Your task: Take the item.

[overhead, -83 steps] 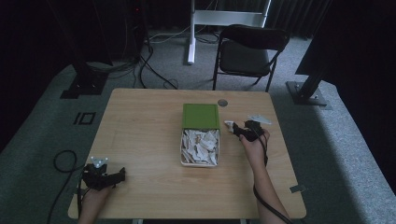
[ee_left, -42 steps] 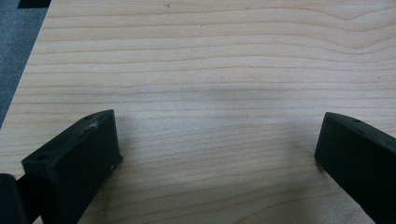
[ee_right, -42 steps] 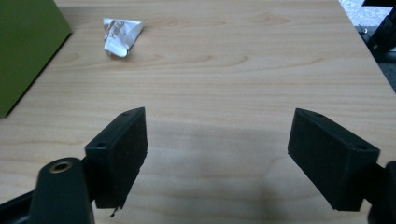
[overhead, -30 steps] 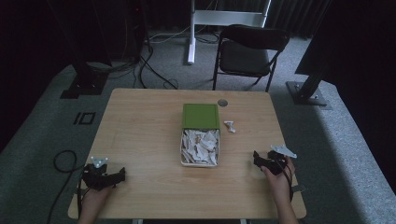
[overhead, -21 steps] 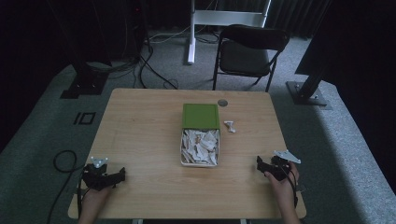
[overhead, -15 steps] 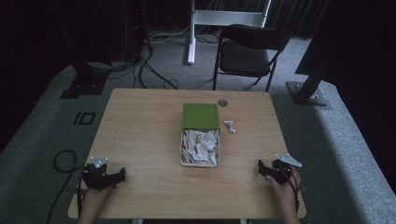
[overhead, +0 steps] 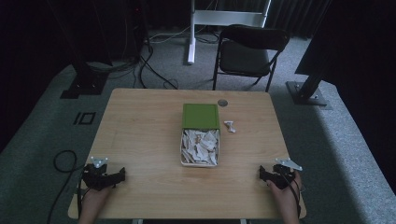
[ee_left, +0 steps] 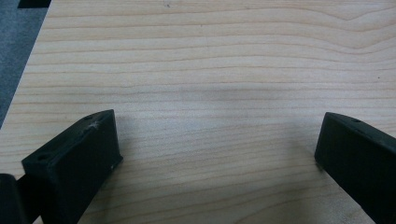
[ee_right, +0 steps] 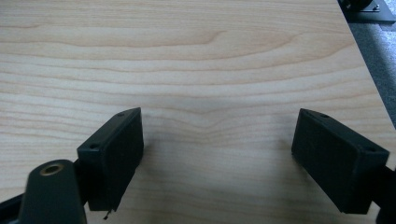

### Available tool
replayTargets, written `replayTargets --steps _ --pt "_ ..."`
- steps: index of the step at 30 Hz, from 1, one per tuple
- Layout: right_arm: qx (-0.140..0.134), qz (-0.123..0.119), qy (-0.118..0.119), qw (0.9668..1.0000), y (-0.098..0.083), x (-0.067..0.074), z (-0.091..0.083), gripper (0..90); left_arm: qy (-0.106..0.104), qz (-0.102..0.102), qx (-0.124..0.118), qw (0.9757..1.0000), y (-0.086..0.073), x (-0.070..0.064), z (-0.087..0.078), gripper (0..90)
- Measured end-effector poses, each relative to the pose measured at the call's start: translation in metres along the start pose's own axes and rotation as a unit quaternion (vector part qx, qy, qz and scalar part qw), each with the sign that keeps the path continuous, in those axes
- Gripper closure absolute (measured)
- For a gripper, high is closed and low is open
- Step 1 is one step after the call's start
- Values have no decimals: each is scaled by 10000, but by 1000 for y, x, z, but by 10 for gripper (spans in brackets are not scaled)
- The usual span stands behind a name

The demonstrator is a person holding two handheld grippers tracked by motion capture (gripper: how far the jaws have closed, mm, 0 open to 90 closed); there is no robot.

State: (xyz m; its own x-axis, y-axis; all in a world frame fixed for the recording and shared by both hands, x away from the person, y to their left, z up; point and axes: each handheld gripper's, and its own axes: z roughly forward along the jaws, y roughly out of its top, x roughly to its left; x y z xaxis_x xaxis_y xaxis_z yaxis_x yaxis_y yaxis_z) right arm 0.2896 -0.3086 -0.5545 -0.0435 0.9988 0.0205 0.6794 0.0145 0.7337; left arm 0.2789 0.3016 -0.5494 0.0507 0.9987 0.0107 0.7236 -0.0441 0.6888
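With both the left gripper (overhead: 122,174) and the right gripper (overhead: 261,173) resting wide open and empty on the table (overhead: 140,126), at 7 and 5 o'clock of the open green box (overhead: 200,134) of white packets, reach next for the stray packet (overhead: 229,126) at the box's 3 o'clock, approaching low and closing gently.

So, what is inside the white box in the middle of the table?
The white box holds a heap of small white pieces, like crumpled paper. The green lid covers its far part, so what lies under it is hidden.
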Motion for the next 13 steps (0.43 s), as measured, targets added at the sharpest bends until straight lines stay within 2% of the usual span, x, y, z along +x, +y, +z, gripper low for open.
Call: replayTargets --steps 3,13 --pt "21 -15 64 10000 0 -1 1 124 0 0 0 10000 0 0 0 7" --pt "41 -54 50 10000 1 0 1 123 0 -2 -1 10000 0 0 0 7"
